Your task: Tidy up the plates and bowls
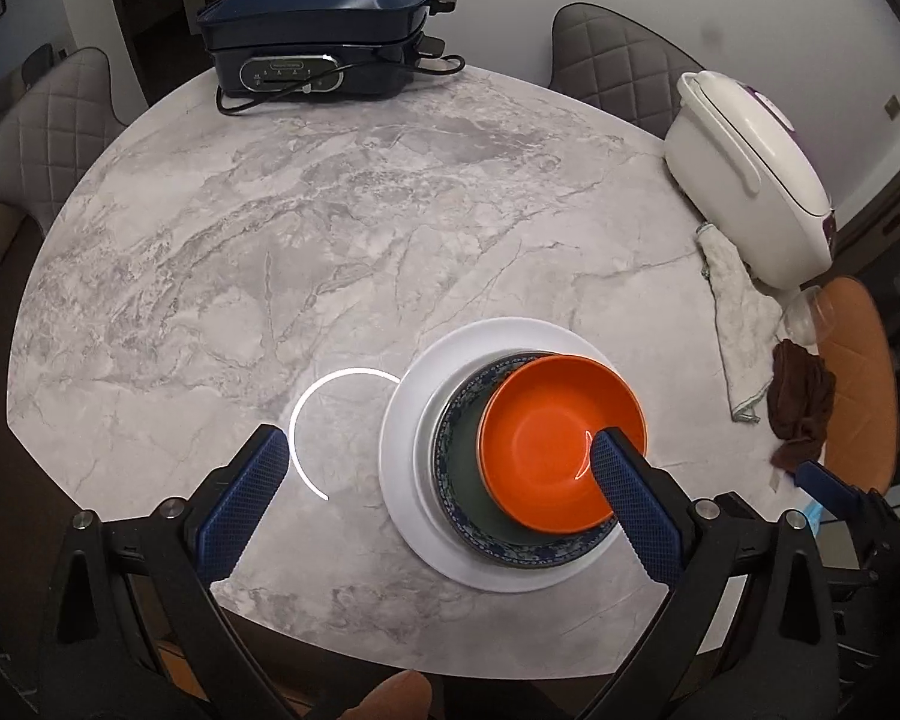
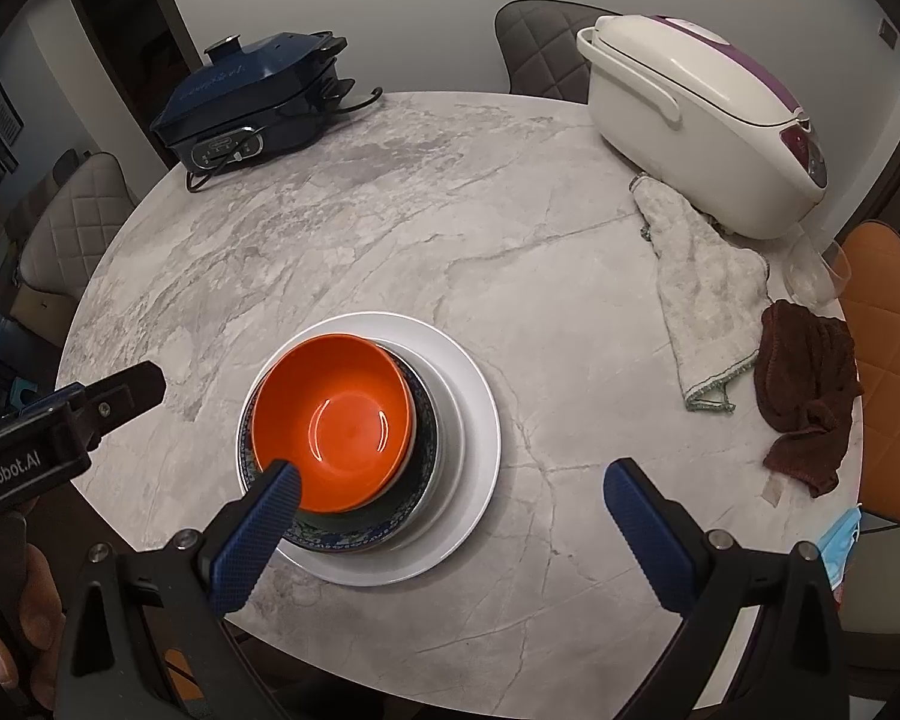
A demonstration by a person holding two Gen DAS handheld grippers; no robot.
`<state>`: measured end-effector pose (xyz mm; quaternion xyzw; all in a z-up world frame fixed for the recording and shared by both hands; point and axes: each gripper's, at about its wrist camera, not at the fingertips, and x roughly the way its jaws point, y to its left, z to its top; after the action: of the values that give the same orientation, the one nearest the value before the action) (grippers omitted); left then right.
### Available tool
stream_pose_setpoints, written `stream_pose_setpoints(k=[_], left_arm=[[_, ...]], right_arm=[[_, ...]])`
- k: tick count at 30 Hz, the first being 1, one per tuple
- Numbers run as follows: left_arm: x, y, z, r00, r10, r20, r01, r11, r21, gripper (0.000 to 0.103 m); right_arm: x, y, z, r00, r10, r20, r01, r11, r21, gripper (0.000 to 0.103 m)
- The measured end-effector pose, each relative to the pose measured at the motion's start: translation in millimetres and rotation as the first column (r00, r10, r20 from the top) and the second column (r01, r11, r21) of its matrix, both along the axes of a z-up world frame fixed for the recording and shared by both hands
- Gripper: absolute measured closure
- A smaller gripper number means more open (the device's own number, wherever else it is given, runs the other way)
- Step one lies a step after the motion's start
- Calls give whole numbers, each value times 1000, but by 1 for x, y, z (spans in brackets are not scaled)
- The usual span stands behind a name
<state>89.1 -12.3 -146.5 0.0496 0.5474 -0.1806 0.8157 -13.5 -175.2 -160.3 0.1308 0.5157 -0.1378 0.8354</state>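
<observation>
Surface (image 2: 390, 228): round marble top carrying the stack near its front edge.
White plate (image 2: 474, 420): widest piece, forming the stack's base.
Blue patterned bowl (image 2: 426, 414): nested on the white plate.
Orange bowl (image 2: 336, 414): smallest, topmost, apparently sized for stability.
Left tongs (image 1: 438, 468): spread wide, empty, beside the white plate.
Right tongs (image 2: 453, 483): spread wide, empty, over the white plate.

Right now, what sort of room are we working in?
Most likely a home dining area: a round marble table ringed by quilted chairs, with a blue electric cooker and a white rice cooker on it beside stacked dishes.
</observation>
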Motion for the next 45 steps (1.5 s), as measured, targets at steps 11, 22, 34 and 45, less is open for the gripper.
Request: stream_pose_setpoints(k=[11,22,34,45], left_arm=[[-1,0,5,999,11,30,-11,1000,-3,1],[-7,-2,-2,1000,-5,23,5,1000,16,1],[-8,0,-13,1000,-4,5,4,998,57,1],[-9,0,-13,1000,-7,8,7,999,54,1]], right_arm=[[1,4,-3,1000,10,2,-10,1000,2,0],[0,4,-3,1000,7,-3,-7,1000,-2,0],[2,6,-9,1000,12,-19,-12,1000,-13,0],[2,7,-12,999,9,-30,-9,1000,-15,0]])
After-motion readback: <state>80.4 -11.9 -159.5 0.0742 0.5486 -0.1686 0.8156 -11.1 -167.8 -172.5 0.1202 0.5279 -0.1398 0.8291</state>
